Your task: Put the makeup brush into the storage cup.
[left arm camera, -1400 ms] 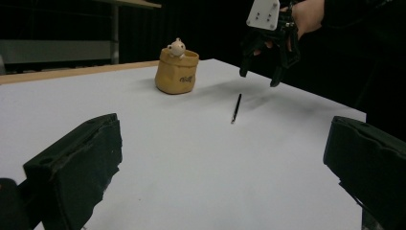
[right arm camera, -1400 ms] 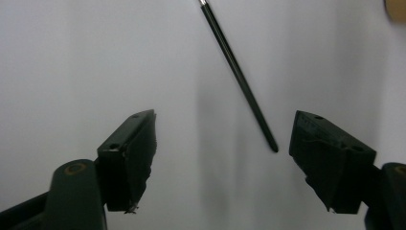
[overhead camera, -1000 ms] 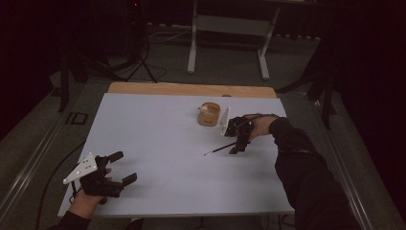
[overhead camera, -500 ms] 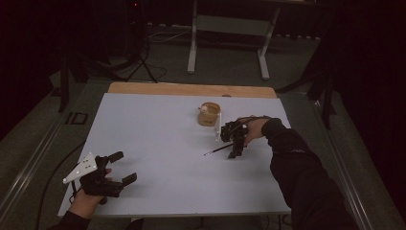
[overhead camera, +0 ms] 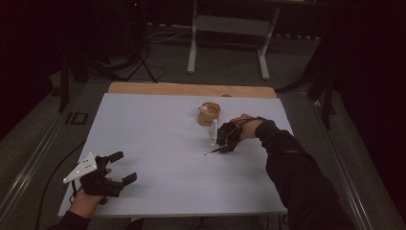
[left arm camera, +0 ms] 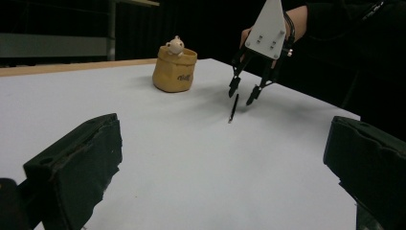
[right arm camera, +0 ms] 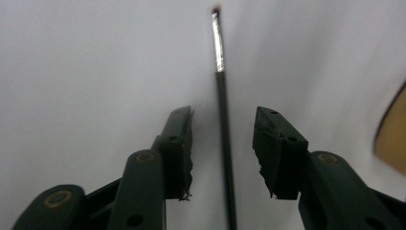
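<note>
Right gripper (right arm camera: 222, 143) spread astride thin black brush (right arm camera: 221, 120) lying on white desk (overhead camera: 158, 129), left gripper (overhead camera: 119, 166) spread near front-left corner, tan pot (overhead camera: 209, 113) beyond brush

Wide bare table, one cluster of obstacles at the far right.

The white table (overhead camera: 158, 143) lay bare between the left gripper (overhead camera: 118, 167) and the right gripper (overhead camera: 225, 146). A tan pot (overhead camera: 209, 114) stood just behind the right gripper. A thin black brush (right arm camera: 222, 120) lay between its parted jaws, seemingly untouched by either.
</note>
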`<action>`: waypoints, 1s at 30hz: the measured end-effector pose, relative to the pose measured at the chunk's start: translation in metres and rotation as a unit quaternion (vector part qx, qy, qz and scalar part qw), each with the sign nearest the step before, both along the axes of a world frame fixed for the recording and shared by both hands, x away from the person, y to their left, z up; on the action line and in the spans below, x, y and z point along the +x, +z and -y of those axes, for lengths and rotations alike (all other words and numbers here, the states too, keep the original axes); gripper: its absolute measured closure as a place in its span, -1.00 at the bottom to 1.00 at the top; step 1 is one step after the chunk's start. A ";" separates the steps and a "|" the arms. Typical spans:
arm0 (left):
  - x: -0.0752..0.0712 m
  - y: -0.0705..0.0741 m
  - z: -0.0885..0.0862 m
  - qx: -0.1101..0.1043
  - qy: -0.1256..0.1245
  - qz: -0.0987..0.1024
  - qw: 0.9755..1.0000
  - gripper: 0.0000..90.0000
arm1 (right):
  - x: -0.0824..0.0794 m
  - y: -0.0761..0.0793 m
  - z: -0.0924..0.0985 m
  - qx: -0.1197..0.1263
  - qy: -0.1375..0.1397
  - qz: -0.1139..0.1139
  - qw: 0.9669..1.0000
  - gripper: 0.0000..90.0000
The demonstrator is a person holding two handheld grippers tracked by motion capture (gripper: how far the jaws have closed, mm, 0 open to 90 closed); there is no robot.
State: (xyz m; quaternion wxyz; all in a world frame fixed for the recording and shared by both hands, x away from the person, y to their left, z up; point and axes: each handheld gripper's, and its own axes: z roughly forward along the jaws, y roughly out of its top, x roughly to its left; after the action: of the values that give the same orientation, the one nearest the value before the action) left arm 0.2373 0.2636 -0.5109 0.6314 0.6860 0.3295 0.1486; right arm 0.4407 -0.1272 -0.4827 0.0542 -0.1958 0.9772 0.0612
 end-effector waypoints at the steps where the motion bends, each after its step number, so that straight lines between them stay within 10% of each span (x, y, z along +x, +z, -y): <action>1: 0.000 0.000 0.000 0.001 0.000 0.000 1.000 -1.00 | 0.000 -0.001 -0.002 -0.001 0.007 -0.001 1.000 0.42; 30: 0.001 -0.001 0.001 0.005 -0.003 -0.002 1.000 -1.00 | 0.004 -0.018 -0.013 -0.042 0.052 -0.018 0.998 0.88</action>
State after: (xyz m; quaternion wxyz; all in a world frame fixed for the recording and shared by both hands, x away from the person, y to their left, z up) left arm 0.2379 0.2627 -0.5122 0.6277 0.6906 0.3279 0.1466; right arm 0.4444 -0.1144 -0.5004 0.0255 -0.2476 0.9682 0.0265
